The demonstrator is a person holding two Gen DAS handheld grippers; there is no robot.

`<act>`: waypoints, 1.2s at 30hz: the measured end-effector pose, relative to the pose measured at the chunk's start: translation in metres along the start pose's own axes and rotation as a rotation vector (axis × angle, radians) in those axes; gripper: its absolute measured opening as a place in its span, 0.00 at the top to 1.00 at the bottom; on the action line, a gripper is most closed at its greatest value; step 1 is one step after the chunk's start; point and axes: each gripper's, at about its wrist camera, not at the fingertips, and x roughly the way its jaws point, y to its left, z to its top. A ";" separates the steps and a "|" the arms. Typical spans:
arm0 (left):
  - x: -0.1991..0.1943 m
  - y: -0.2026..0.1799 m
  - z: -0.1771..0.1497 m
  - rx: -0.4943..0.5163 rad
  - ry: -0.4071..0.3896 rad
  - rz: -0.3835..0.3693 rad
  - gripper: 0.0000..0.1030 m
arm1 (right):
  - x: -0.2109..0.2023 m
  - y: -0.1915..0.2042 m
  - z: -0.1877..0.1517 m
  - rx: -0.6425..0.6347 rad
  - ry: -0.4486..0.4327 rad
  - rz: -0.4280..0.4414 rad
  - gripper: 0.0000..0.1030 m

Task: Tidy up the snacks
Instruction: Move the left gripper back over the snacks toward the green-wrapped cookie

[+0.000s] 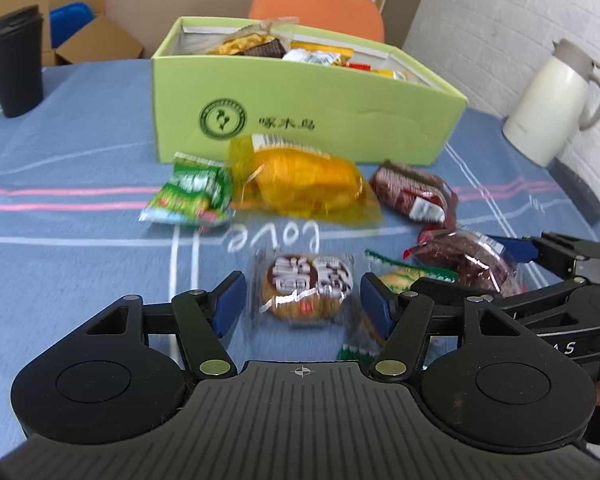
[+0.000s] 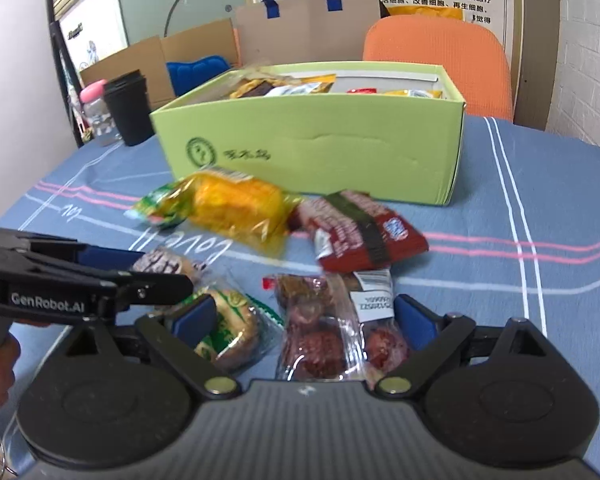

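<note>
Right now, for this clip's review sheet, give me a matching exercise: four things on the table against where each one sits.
Things:
1. round cake packet
2. red dates packet
3. white jug
4. black cup

Places:
A. far left of the table
B. between the right gripper's fingers
C. far right, by the brick wall
D. between the left gripper's fingers

Pairs: 1-D, 2-B, 3-C, 4-A

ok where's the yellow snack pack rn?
The yellow snack pack lies on the tablecloth just in front of the green box, between the green packet and the red packet.
</note>
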 end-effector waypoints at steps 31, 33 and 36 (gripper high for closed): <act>-0.050 0.019 -0.011 -0.211 -0.041 -0.136 0.34 | -0.071 0.034 -0.057 0.152 -0.061 0.133 0.10; -0.051 0.016 -0.011 -0.209 -0.039 -0.166 0.33 | -0.072 0.021 -0.062 0.168 -0.065 0.094 0.10; -0.046 0.010 -0.008 -0.201 -0.016 -0.220 0.34 | -0.079 0.006 -0.061 0.195 -0.094 -0.009 0.09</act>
